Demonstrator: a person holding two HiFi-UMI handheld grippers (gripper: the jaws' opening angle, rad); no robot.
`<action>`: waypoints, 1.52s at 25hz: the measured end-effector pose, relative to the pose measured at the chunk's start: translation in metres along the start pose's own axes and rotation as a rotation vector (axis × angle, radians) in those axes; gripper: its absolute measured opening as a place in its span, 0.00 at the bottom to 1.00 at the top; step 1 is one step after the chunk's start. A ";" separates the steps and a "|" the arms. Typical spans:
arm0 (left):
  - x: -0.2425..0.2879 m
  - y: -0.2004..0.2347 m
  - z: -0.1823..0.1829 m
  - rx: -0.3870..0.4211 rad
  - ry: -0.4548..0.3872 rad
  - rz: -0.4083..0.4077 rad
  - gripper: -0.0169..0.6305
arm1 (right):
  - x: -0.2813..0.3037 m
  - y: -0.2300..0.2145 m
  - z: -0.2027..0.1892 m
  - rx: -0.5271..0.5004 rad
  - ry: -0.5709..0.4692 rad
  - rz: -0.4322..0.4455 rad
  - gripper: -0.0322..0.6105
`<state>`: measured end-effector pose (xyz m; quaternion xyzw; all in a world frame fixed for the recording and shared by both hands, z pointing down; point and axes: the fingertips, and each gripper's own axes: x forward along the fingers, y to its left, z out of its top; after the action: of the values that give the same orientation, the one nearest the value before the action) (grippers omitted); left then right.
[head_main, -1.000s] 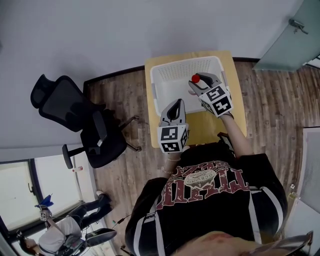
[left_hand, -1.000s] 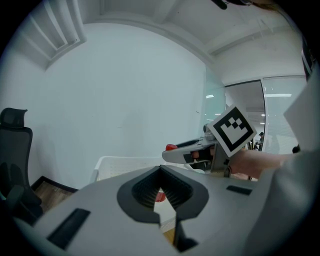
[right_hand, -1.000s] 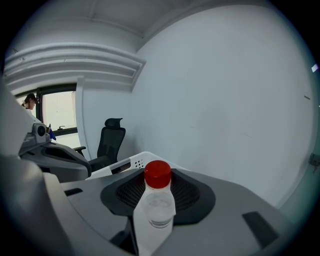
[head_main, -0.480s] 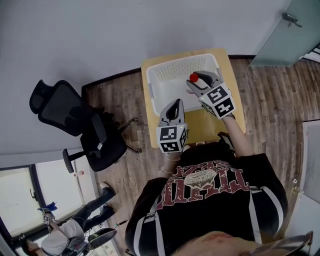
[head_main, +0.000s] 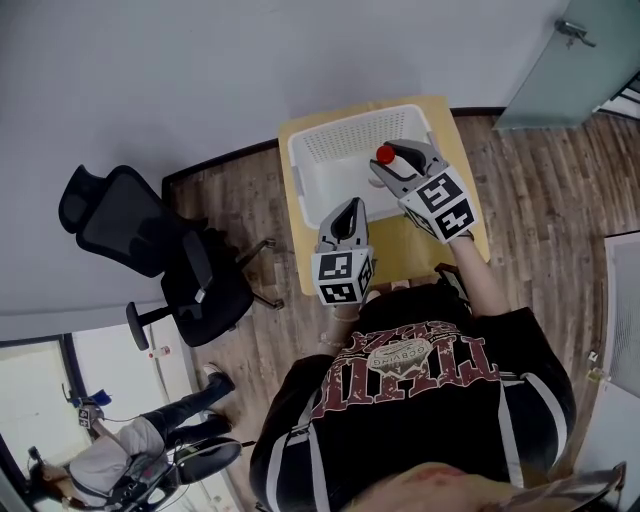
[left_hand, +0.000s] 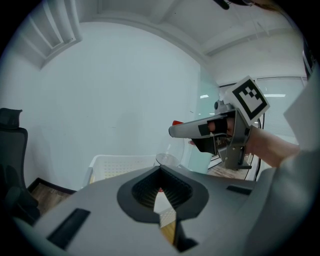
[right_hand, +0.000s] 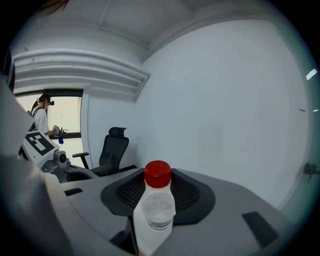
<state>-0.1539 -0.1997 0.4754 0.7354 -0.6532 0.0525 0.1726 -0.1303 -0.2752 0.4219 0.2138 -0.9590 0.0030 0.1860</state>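
Bottle (right_hand: 158, 207) clamped in right claw (head_main: 392, 165) over basket (head_main: 340, 145) | left claw (left_hand: 161, 200) closed, empty

A plain pale wall (head_main: 180, 70) runs behind a small yellow-topped table (head_main: 400, 262), which stands against it on a brown wood-plank floor (head_main: 560, 180). A black office chair (head_main: 150, 240) with a headrest stands left of the table. A frosted glass door (head_main: 575, 60) with a metal handle fills the upper right corner. Daylight floods a window (head_main: 35, 390) at lower left, near a person (head_main: 110, 465).

Red-capped clear bottle (right_hand: 157, 202); white basket (head_main: 345, 150)
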 end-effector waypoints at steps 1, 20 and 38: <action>-0.001 0.000 -0.001 0.002 0.002 0.000 0.07 | -0.002 0.001 0.001 -0.003 -0.002 -0.001 0.31; -0.010 -0.020 -0.012 0.025 0.017 -0.040 0.07 | -0.066 0.021 0.033 -0.023 -0.076 -0.030 0.31; -0.014 -0.041 -0.022 0.035 0.034 -0.076 0.07 | -0.112 0.036 0.033 -0.013 -0.091 -0.047 0.31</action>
<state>-0.1123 -0.1757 0.4842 0.7616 -0.6207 0.0699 0.1726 -0.0628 -0.1992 0.3536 0.2347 -0.9612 -0.0175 0.1437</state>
